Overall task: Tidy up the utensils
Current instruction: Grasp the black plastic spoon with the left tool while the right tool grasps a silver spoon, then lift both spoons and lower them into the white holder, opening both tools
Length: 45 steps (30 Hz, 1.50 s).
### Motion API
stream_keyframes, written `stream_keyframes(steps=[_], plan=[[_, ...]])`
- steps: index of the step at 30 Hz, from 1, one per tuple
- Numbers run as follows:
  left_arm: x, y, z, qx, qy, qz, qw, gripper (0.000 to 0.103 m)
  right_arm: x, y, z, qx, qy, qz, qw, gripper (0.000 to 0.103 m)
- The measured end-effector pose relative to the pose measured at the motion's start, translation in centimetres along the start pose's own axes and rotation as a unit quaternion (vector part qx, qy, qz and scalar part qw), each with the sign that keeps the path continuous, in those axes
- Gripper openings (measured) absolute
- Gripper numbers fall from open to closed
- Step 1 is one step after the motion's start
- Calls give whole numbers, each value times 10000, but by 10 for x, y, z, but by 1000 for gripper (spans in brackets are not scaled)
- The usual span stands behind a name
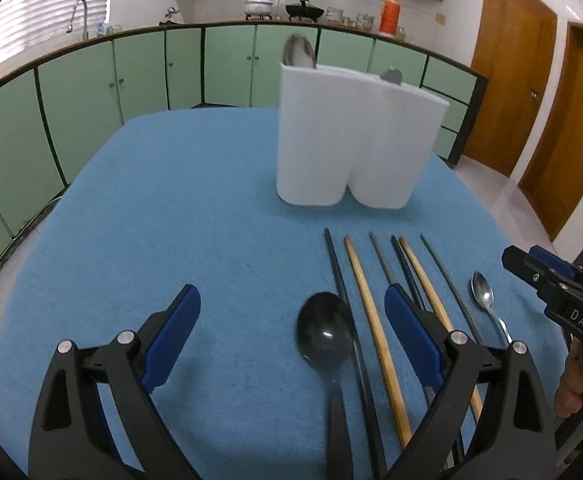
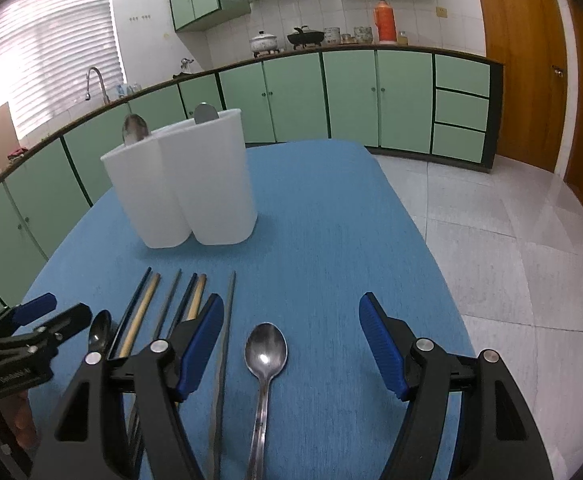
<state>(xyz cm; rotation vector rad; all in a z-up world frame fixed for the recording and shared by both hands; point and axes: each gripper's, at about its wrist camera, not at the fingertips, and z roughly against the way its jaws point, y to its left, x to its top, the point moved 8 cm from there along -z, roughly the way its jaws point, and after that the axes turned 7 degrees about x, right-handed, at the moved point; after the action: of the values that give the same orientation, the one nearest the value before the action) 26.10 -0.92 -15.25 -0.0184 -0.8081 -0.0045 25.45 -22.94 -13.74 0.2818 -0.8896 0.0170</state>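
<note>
A white two-compartment utensil holder (image 1: 351, 136) stands on the blue table (image 1: 171, 208), with two spoons standing in it; it also shows in the right wrist view (image 2: 183, 184). Several chopsticks (image 1: 371, 312), dark and wooden, lie side by side in front of it. A black spoon (image 1: 325, 330) lies between the open jaws of my left gripper (image 1: 291, 320). A metal spoon (image 2: 265, 354) lies between the open jaws of my right gripper (image 2: 291, 340); it also shows in the left wrist view (image 1: 485, 300). The chopsticks (image 2: 163, 308) lie left of my right gripper.
Green kitchen cabinets (image 2: 351, 100) run behind the table, with a sink tap (image 2: 95, 80), pots and an orange flask (image 2: 385, 20) on the counter. Wooden doors (image 1: 511, 88) stand at the right. Tiled floor (image 2: 511, 240) lies past the table's right edge.
</note>
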Motion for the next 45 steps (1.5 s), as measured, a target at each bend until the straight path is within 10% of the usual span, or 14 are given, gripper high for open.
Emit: stream_keyframes(steps=[20,45], plan=[[-13,-13,-20,-184,391,-96,9990,33,-7,-8,-3,-29,58,-69,10000,69],[4,17,-9,100,88,75,9999,32,-29,11,-30,-162,828,299,9960,42]])
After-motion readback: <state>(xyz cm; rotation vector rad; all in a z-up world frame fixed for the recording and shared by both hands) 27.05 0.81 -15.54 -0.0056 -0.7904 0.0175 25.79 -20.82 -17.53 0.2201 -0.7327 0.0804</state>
